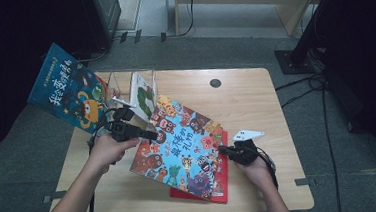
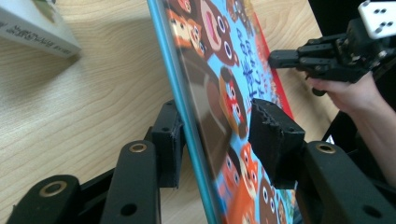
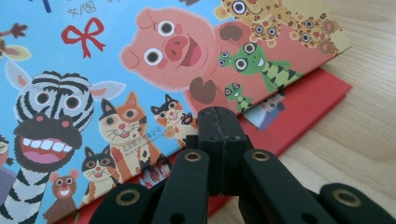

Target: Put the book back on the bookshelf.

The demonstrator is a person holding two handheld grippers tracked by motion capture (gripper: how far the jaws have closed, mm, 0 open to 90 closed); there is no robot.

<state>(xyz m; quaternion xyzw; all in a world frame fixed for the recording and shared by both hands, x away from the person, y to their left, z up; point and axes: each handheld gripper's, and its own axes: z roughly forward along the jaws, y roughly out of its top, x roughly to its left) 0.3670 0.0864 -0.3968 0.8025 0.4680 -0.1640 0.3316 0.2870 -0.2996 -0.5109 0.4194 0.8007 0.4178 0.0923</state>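
**Animal picture book tilted up at its left edge**

At the far left, off the table's (image 1: 255,89) edge, a dark blue book (image 1: 67,88) with yellow characters stands tilted, and just right of it a clear rack (image 1: 124,80) on the far left of the wooden top holds a white book (image 1: 141,95) with green artwork.

The left gripper (image 1: 150,134), held in the person's left hand (image 1: 106,151), reaches in from the left to the left edge of the animal picture book (image 1: 181,144). In the left gripper view the book's thin blue edge (image 2: 187,116) runs up between the two jaws, which stand apart on either side of it: the left jaw lies against or just beside the book's underside, while the right one stands off the printed cover with a clear gap. Whether the book is truly pinched I cannot tell; the jaws are not pressed together on it.

The book lies in the middle of the table, slanted, its left side raised off the wood and its near right corner lying on a red book (image 1: 221,181) under it. The cover is bright blue and crowded with cartoon animals.

On the right, the right gripper (image 1: 225,149), in the person's right hand (image 1: 254,169), has its jaws closed together with nothing between them. In the right gripper view the joined tips (image 3: 219,122) sit at the near right edge of the animal book (image 3: 140,70), above the red book (image 3: 308,107).
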